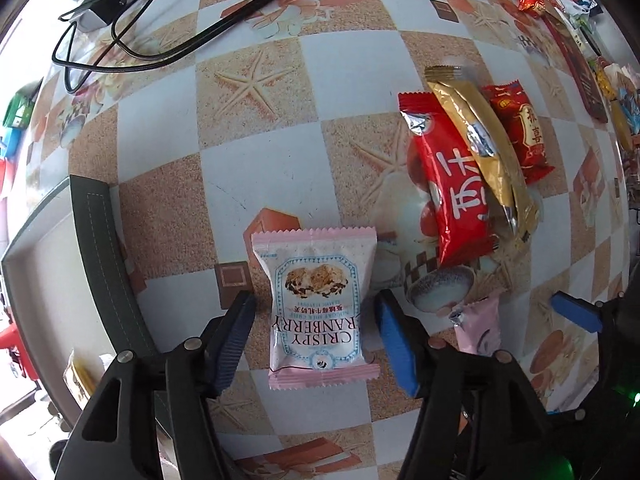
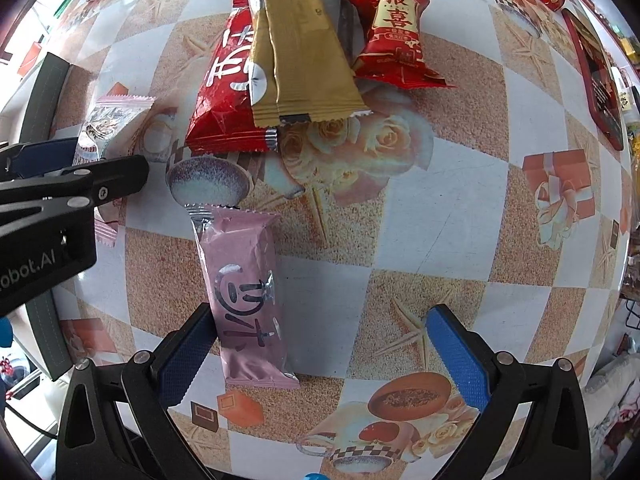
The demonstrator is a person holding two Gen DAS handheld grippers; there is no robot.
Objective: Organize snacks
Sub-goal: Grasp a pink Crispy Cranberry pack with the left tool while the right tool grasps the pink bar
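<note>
Left tool: fingers spread apart, straddling the cranberry packet without gripping it; dark pad on the left side, blue pad on the right, each just beside the wrapper.
Cranberry packet: pale pink wrapper printed "CRISPY CRANBERRY", flat on the bench, lying between the left tool's pads, its near edge toward the camera.
Right tool: fingers wide apart; the left pad sits right at the pink bar's edge, contact unclear, and the right pad stands well apart from it.
Pink bar: long mauve wrapper, flat on the bench, lengthwise away from the camera, close to the right tool's left finger.
Pile: farther off, a gold stick packet lies across a large red packet; a smaller red packet with gold characters lies just right of them.
Bench: checkered cloth with starfish, rose and cup prints.
Far left: black cable looped beside a small dark adapter.
Far right edge: more wrapped snacks, too small to tell apart.
</note>
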